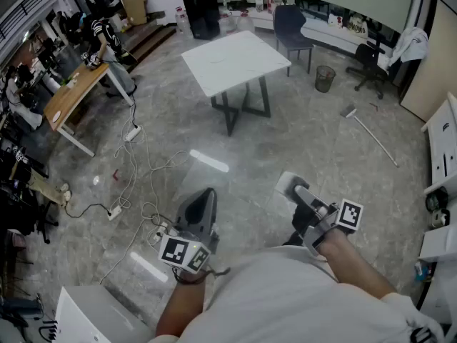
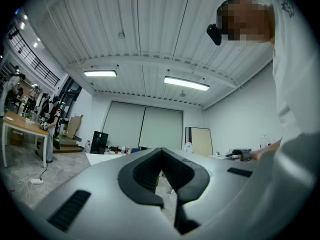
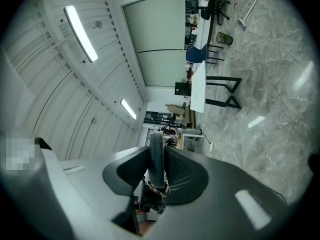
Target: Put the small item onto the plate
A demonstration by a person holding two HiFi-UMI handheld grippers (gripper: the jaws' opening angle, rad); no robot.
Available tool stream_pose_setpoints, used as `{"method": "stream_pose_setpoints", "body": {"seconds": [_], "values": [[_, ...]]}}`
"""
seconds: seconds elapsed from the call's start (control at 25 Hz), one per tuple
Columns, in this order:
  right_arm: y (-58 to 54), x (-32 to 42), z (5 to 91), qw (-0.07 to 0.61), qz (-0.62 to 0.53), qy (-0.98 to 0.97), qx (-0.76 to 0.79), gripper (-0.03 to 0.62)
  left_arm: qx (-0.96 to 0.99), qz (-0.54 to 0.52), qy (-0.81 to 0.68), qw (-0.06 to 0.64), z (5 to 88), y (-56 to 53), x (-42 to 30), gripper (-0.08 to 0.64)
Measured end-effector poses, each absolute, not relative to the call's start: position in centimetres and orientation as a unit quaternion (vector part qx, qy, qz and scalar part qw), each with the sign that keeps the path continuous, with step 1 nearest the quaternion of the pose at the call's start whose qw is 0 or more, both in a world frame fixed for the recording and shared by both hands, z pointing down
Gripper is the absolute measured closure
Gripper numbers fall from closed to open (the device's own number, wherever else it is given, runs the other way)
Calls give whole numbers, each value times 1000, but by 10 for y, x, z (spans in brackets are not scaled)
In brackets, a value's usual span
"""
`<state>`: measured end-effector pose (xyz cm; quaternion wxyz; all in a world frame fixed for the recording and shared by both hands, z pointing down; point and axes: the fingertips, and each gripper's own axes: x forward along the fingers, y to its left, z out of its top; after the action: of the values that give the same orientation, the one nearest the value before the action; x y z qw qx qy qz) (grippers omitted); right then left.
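Two grippers: left gripper (image 2: 160, 153) jaws together, right gripper (image 3: 156, 136) jaws tight on one item (image 3: 156, 160).

- Bright, even indoor light everywhere; dark only in the black rim round both gripper views.
- Lit from overhead by long ceiling lights (image 2: 185, 83), seen in both gripper views.
- Pale streaks of glare (image 1: 208, 161) on the glossy floor (image 1: 321, 134), mirroring those lights.
- Soft, faint shadows, the plainest under the white table (image 1: 235, 59).
- Strong fisheye bending of straight lines toward every edge.
- Sharp far off; soft and out of focus up close, on the grey shells of the left gripper (image 2: 161, 156) and the right gripper (image 3: 155, 149).
- Slightly washed out at the lights themselves.
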<state>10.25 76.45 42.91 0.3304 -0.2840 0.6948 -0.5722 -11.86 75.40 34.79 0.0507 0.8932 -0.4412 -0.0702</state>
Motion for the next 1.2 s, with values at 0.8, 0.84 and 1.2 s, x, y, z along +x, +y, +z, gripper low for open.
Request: {"method": "stream_pose_setpoints", "body": {"seconds": [0.8, 0.84, 1.2], "values": [[735, 95, 428, 308, -574, 714, -258, 496, 885, -72, -455, 62, 361, 725, -115, 554], [728, 96, 429, 308, -575, 713, -256, 495, 885, -71, -455, 64, 363, 720, -113, 554], [637, 128, 436, 299, -588, 715, -233, 495, 879, -60, -468, 71, 375, 640, -74, 554]]}}
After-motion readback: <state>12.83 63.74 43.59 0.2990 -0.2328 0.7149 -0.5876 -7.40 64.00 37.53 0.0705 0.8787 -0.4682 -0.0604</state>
